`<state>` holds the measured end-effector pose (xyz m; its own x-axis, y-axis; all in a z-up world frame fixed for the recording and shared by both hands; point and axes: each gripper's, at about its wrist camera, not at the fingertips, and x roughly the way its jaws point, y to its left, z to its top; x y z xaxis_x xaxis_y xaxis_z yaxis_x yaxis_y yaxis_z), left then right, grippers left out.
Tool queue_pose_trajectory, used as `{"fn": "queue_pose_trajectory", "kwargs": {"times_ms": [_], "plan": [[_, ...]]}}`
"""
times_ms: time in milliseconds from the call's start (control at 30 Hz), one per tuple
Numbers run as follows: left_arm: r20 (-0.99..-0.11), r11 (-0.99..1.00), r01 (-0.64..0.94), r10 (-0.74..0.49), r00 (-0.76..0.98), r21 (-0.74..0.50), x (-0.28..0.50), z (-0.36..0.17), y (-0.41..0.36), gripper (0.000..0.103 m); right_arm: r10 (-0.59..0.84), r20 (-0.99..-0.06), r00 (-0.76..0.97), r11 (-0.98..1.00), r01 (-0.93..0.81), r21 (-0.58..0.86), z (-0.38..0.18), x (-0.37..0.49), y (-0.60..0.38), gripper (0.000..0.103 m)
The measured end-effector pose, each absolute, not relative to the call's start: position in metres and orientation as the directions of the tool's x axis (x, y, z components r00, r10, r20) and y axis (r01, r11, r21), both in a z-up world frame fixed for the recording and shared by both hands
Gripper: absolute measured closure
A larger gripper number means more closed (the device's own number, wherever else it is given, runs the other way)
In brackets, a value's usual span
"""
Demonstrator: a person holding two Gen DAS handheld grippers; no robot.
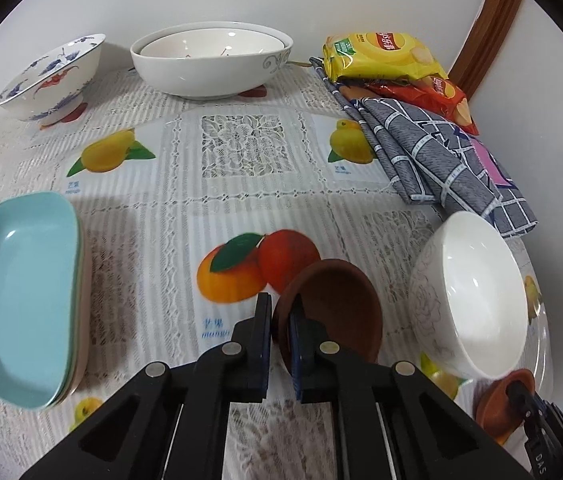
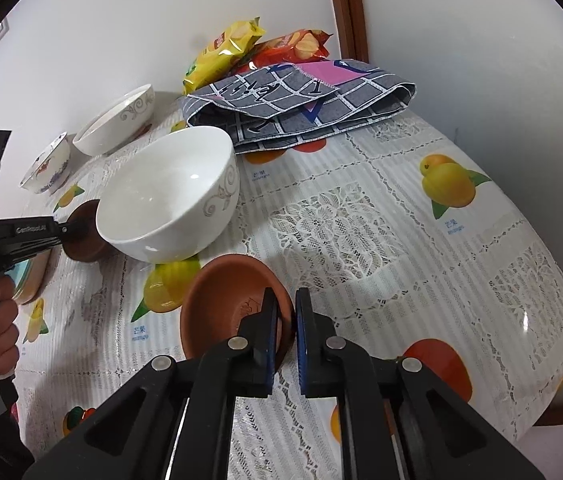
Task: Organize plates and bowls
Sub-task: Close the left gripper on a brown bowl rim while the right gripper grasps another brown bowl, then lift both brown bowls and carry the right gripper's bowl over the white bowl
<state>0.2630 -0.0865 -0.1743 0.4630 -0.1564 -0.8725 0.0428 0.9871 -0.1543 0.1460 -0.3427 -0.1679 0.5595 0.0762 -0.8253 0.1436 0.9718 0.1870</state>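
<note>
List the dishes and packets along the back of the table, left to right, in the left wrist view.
Blue-patterned bowl → large white bowl with a smaller one nested inside → yellow snack packet → red snack packet.

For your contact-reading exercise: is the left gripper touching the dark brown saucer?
Touching. In the left wrist view the left gripper has its fingers closed on the rim of the dark brown saucer, one finger inside and one outside, and the saucer sits tilted.
</note>
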Motion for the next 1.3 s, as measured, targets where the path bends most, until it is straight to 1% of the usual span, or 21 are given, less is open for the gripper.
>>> {"fn": "queue_pose_trajectory", "kwargs": {"times_ms": [367, 767, 1300], "plan": [[-0.860, 0.987, 0.043, -0.154, 0.486, -0.152, 0.227, -0.151, -0.075, 0.094, 0.081, -0.809, 0.582, 0.970, 0.140, 0.198, -0.153, 0.127, -0.333, 0.094], [-0.847, 0.985, 0.055, -0.167, 0.505, -0.161, 0.212, -0.133, -0.074, 0.094, 0.075, -0.807, 0.585, 0.975, 0.127, 0.183, -0.141, 0.116, -0.325, 0.094], [-0.851, 0.985, 0.047, -0.167, 0.499, -0.166, 0.209, -0.133, -0.072, 0.094, 0.075, -0.812, 0.579, 0.978, 0.114, 0.172, -0.139, 0.117, -0.321, 0.094]]}}
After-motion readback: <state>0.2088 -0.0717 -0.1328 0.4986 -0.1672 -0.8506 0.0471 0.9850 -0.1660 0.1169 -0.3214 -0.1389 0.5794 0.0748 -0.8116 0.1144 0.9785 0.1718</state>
